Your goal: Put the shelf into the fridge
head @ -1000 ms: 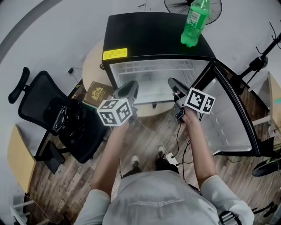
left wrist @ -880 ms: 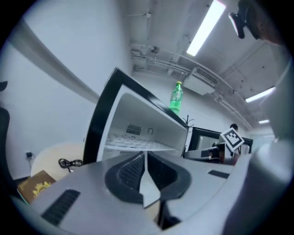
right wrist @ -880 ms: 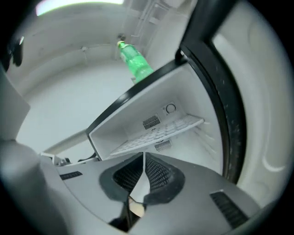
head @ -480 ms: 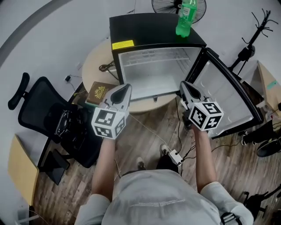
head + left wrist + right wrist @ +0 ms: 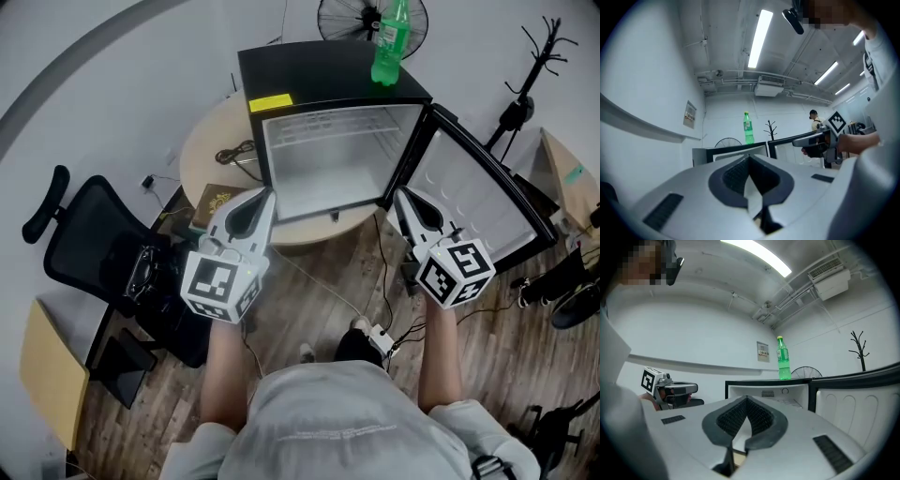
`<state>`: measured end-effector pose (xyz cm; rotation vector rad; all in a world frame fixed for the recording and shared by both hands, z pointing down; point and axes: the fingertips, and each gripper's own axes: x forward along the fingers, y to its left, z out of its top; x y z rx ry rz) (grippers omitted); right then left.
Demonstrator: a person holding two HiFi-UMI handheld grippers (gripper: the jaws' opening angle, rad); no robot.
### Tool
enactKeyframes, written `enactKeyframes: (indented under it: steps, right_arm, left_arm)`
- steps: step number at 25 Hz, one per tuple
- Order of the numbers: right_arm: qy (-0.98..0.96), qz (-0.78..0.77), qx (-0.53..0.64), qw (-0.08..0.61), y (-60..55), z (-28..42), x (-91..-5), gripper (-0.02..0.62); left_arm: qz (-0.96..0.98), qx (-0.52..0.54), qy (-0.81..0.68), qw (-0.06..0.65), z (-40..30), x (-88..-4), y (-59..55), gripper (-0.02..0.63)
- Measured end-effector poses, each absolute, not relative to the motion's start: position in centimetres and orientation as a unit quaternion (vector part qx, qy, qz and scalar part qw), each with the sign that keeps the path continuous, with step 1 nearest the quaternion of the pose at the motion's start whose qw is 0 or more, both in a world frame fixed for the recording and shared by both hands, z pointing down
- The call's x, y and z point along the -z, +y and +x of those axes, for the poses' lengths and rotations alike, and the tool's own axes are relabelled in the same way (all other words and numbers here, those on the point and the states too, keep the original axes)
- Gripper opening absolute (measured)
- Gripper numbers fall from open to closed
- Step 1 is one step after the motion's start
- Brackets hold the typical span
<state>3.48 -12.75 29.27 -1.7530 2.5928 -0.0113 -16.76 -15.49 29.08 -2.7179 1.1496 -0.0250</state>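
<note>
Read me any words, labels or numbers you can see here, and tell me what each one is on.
Nothing here is legible.
Yellow sticker on the fridge top: too small to read.
Green bottle label: blurred.
Wall sign: too small.
Brown book with gold emblem: too small.
Left marker cube and right marker cube: patterns only, no words.

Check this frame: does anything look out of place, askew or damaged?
Nothing stands out. The fridge has its door wide open, a green bottle upright on top; the left gripper and right gripper are shut, empty.
</note>
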Motion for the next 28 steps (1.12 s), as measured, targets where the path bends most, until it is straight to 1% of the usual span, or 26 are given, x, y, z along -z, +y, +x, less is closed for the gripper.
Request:
enactKeyframes:
  steps: [9, 28]
  right_arm:
    - [0.839, -0.544, -0.007, -0.005, -12.3, 0.8, -28.2, 0.015]
    - [0.840, -0.541, -0.014, -0.039, -13.4, 1.1, -28.9, 0.015]
  left_arm:
    - [-0.920, 0.005, 0.378, 0.101, -16.8, -28.1, -15.3, 0.018]
    - [-0.930, 0.005, 0.357, 0.092, -13.7, -28.7, -16.4, 0.018]
